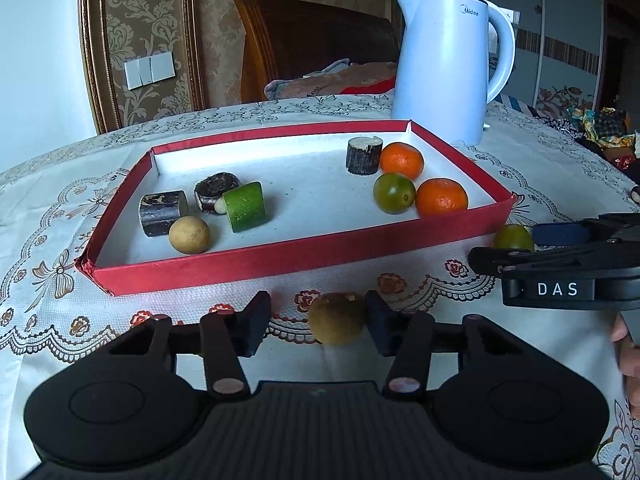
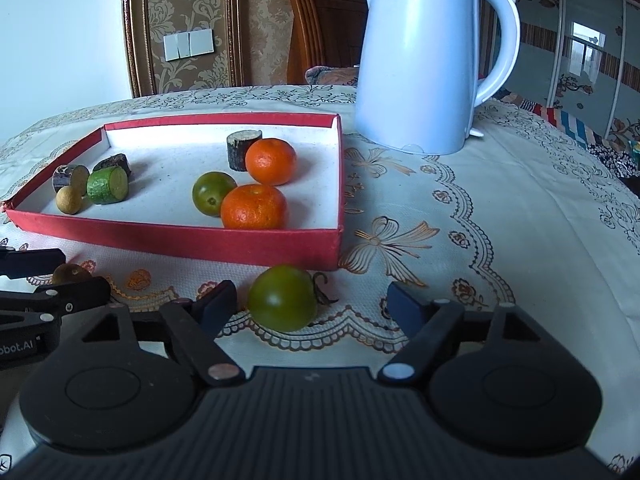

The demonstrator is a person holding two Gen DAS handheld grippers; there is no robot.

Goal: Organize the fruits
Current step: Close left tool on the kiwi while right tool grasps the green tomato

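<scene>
A brown round fruit [image 1: 338, 318] lies on the tablecloth between the fingers of my left gripper [image 1: 318, 322]. Its right pad touches the fruit, its left pad stands clear, so the gripper is open. A green round fruit [image 2: 282, 298] sits in front of the red tray [image 2: 200, 240], between the fingers of my right gripper [image 2: 314, 306], which is open with gaps on both sides. The tray [image 1: 280, 256] holds two orange tangerines [image 1: 401, 160], a green fruit [image 1: 394, 193], a pale round fruit [image 1: 189, 235], a green cut piece [image 1: 245, 207] and dark cane pieces [image 1: 162, 212].
A white kettle [image 1: 444, 68] stands behind the tray's right corner, also large in the right wrist view [image 2: 424, 60]. The lace tablecloth [image 2: 480, 220] stretches right of the tray. A wooden chair and patterned wall lie beyond the table. A person's hand [image 1: 628, 352] shows at the right edge.
</scene>
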